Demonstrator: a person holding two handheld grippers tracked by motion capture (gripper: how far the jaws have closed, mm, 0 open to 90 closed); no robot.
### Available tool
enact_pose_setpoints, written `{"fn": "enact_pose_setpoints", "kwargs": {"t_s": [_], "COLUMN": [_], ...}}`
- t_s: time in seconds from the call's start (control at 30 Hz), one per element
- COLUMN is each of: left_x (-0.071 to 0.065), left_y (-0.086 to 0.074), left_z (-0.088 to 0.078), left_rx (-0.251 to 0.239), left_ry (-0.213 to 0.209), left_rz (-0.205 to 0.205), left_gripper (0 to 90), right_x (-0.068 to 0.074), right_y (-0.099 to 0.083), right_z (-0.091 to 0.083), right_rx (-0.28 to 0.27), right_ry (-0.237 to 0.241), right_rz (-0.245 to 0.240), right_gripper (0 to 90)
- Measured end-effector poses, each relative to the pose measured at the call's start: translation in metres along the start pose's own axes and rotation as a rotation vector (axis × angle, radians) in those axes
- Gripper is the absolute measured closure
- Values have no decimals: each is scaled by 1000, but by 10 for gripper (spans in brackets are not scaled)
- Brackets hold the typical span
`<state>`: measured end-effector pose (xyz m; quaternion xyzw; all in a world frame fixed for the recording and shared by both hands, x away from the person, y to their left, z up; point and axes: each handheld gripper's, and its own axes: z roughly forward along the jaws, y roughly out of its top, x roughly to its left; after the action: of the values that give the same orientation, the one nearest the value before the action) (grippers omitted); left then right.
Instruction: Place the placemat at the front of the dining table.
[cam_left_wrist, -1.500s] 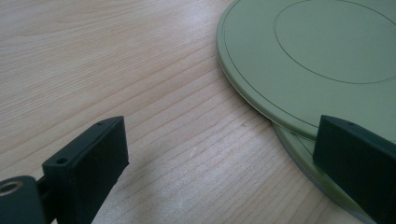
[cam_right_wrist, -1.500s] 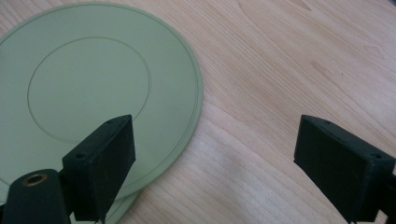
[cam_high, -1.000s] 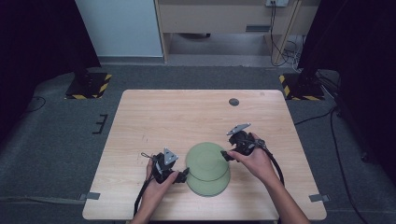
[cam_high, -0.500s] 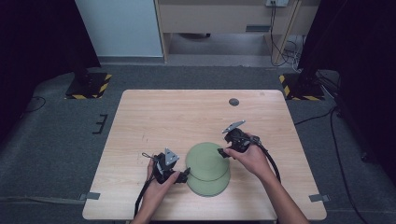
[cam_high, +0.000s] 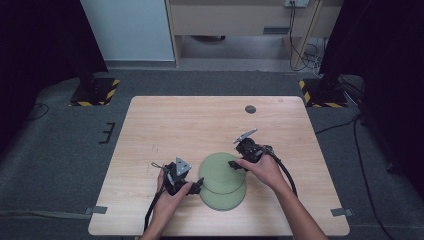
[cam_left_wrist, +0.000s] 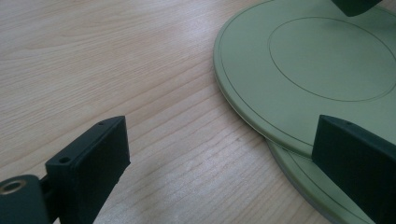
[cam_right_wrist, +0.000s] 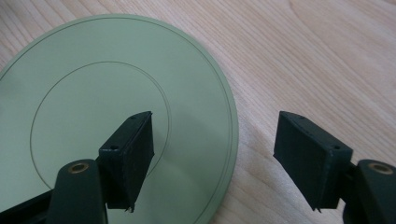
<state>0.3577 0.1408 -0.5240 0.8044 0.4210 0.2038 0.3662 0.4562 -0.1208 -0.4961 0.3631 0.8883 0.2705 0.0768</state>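
Two green plates lie stacked near the desk's (cam_high: 165, 120) front edge, the upper plate (cam_high: 220, 170) shifted off the lower plate (cam_high: 227, 199) — so the right gripper (cam_right_wrist: 212, 154), fingers spread and just been closing, straddles its rim, while the left gripper (cam_left_wrist: 219, 158) waits open beside them.

two black grippers are seen: left gripper (cam_high: 196, 185), right gripper (cam_high: 234, 164); each carries a grey three-cornered plate, brass-coloured screw sockets, seemingly thick black cable.
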Motion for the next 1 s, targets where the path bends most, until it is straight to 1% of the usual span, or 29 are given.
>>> {"fn": "enact_pose_setpoints", "kwargs": {"t_s": [0.1,0.27,0.4,0.57,0.8,0.87,1.0], "left_x": [0,-1,-1,-2,-1,-1,-1], "left_y": [0,0,0,0,1,1,1], "left_z": [1,3,4,4,5,5,5], "left_rx": [2,5,8,8,8,7,6], "left_ry": [0,1,2,3,1,1,1], "left_rz": [1,1,1,2,-2,-2,-4], "left_gripper": [36,36,36,36,36,36,36], "right_x": [-1,0,0,-3,-6,-7,-10], "right_y": [-1,-2,-1,-3,-4,-5,-7], "right_z": [3,8,10,12,13,14,15], "right_rx": [0,12,2,-3,-9,-9,-18], "right_ry": [19,34,50,76,94,108,125], "right_rz": [18,32,39,68,90,110,130], "right_gripper": [273,264,263,258,256,256,250]}}
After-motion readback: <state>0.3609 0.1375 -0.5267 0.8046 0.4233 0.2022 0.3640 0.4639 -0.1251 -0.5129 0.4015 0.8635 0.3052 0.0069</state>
